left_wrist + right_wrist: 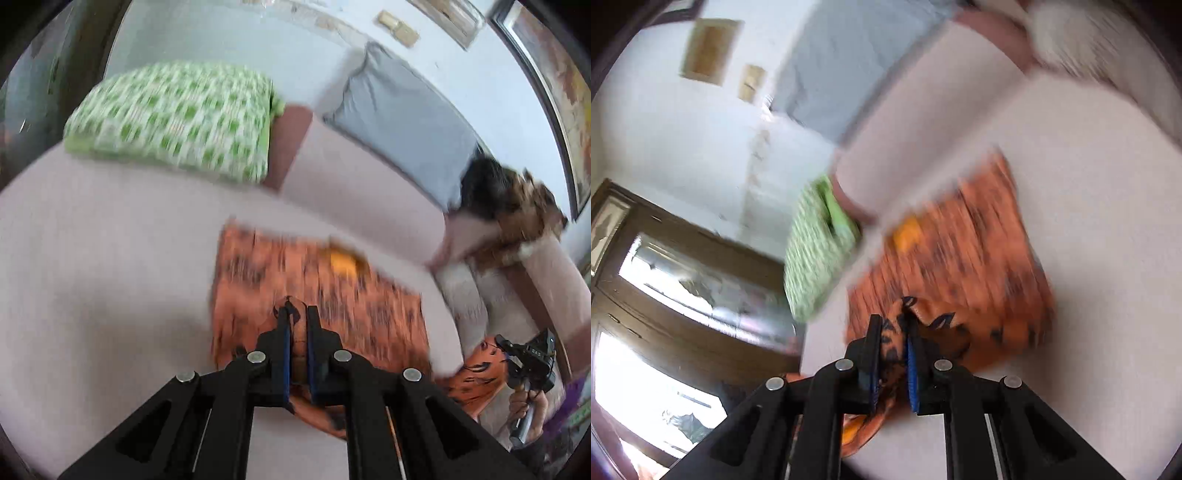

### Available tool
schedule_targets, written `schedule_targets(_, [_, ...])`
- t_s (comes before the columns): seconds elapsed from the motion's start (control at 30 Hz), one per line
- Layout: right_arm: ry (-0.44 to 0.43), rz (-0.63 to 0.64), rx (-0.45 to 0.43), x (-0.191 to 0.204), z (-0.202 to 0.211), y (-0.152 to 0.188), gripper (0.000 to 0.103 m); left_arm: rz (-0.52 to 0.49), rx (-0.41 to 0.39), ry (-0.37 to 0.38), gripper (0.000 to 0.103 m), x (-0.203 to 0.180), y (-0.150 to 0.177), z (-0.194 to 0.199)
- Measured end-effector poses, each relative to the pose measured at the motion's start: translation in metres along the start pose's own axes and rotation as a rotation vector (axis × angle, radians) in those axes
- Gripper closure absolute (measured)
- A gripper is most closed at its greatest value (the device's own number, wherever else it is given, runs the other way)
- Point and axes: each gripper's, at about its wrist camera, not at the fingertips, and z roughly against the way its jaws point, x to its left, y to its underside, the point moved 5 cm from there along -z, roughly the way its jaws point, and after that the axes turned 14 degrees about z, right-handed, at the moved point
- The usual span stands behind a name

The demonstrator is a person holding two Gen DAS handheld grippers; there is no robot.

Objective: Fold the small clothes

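Pale pinkish fabric covers the broad sofa seat (110,277) that fills most of both wrist views, with a matching back cushion (354,177) rising behind it. On the seat lies the orange garment with dark markings (321,295), spread near the middle and blurred. The left gripper (295,314) is closed on a fold of that garment, cloth pinched between its blue pads, and the right gripper (894,325) is likewise clamped on a bunched edge of it. A green-and-white checked pillow (173,118) rests on the seat behind the garment, beside a grey cushion (402,122) leaning against the pale wall (221,33). Small framed pictures (709,51) hang on that wall. A dark wooden door with glass panes (683,280) shows in the right wrist view. A brown and black furry heap (517,206) sits on the sofa's arm.
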Motion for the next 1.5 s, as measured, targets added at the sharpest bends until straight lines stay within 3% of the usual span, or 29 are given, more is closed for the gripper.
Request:
schedule_targets(0.07, [0.014, -0.038, -0.032, -0.019, -0.032, -0.033, 0.087, 0.017, -0.059, -0.061, 0.09, 0.003, -0.035, -0.041])
schedule_targets(0.1, [0.029, -0.061, -0.049, -0.039, -0.057, -0.048, 0.087, 0.012, -0.112, -0.139, 0.081, 0.012, -0.052, -0.072])
schedule_targets(0.13, [0.057, -0.059, -0.036, -0.054, -0.074, -0.053, 0.069, 0.011, -0.116, -0.201, 0.066, 0.022, -0.059, -0.095])
schedule_targets(0.17, [0.122, -0.063, -0.001, -0.07, -0.09, -0.052, 0.048, 0.005, -0.076, -0.271, 0.038, 0.035, -0.064, -0.125])
schedule_targets(0.2, [0.239, -0.091, 0.031, -0.091, -0.103, -0.044, 0.008, 0.025, -0.009, -0.336, 0.036, 0.054, -0.063, -0.155])
schedule_targets(0.23, [0.306, -0.097, 0.054, -0.104, -0.11, -0.032, 0.007, 0.063, 0.044, -0.372, 0.036, 0.07, -0.06, -0.171])
schedule_targets(0.27, [0.297, -0.086, 0.075, -0.108, -0.116, -0.023, 0.007, 0.113, 0.09, -0.371, 0.036, 0.086, -0.054, -0.18])
schedule_targets(0.33, [0.316, -0.037, 0.062, -0.105, -0.109, -0.005, 0.007, 0.136, 0.059, -0.338, 0.036, 0.097, -0.05, -0.171])
schedule_targets(0.4, [0.352, 0.061, 0.082, -0.097, -0.101, 0.004, 0.007, 0.098, 0.007, -0.312, 0.035, 0.099, -0.044, -0.148])
schedule_targets(0.47, [0.372, 0.117, 0.13, -0.092, -0.102, 0.009, 0.007, 0.041, 0.017, -0.264, 0.031, 0.094, -0.034, -0.134])
schedule_targets(0.6, [0.377, 0.225, 0.264, -0.089, -0.122, 0.023, 0.007, -0.11, 0.122, -0.229, 0.021, 0.08, -0.003, -0.149])
schedule_targets(0.7, [0.382, 0.236, 0.373, -0.102, -0.147, 0.039, 0.009, -0.156, 0.197, -0.285, 0.022, 0.081, 0.015, -0.184])
schedule_targets(0.73, [0.401, 0.258, 0.375, -0.1, -0.15, 0.041, 0.014, -0.177, 0.156, -0.302, 0.024, 0.076, 0.016, -0.187])
schedule_targets(0.77, [0.398, 0.261, 0.385, -0.096, -0.152, 0.042, 0.025, -0.204, 0.149, -0.304, 0.057, 0.071, 0.016, -0.19])
schedule_targets(0.8, [0.364, 0.225, 0.41, -0.093, -0.156, 0.042, 0.072, -0.214, 0.191, -0.277, 0.082, 0.062, 0.017, -0.195])
schedule_targets(0.83, [0.353, 0.206, 0.412, -0.09, -0.156, 0.041, 0.08, -0.19, 0.207, -0.284, 0.084, 0.057, 0.015, -0.195])
schedule_targets(0.9, [0.366, 0.218, 0.414, -0.08, -0.154, 0.037, 0.083, -0.18, 0.21, -0.294, 0.086, 0.046, 0.007, -0.192])
schedule_targets(1.0, [0.33, 0.196, 0.355, -0.056, -0.132, 0.026, 0.083, -0.15, 0.177, -0.25, 0.086, 0.033, -0.008, -0.163])
schedule_targets(1.13, [0.299, 0.243, 0.327, -0.012, -0.09, 0.029, 0.084, -0.181, 0.121, -0.192, 0.087, 0.015, 0.0, -0.1])
schedule_targets(1.2, [0.289, 0.251, 0.305, 0.004, -0.059, 0.042, 0.084, -0.176, 0.111, -0.165, 0.086, 0.015, 0.014, -0.063])
schedule_targets(1.3, [0.275, 0.197, 0.312, 0.01, -0.01, 0.089, 0.084, -0.16, 0.132, -0.15, 0.084, 0.034, 0.057, -0.027])
schedule_targets(1.37, [0.308, 0.172, 0.374, -0.004, 0.003, 0.14, 0.078, -0.152, 0.186, -0.178, 0.076, 0.061, 0.095, -0.029])
schedule_targets(1.4, [0.313, 0.152, 0.428, -0.02, 0.004, 0.17, 0.07, -0.14, 0.222, -0.219, 0.073, 0.08, 0.113, -0.036])
schedule_targets(1.43, [0.34, 0.104, 0.505, -0.041, 0.002, 0.198, 0.042, -0.129, 0.259, -0.27, 0.073, 0.099, 0.126, -0.043])
schedule_targets(1.5, [0.307, 0.111, 0.388, -0.043, 0.017, 0.202, 0.043, -0.121, 0.215, -0.238, 0.06, 0.108, 0.127, -0.034])
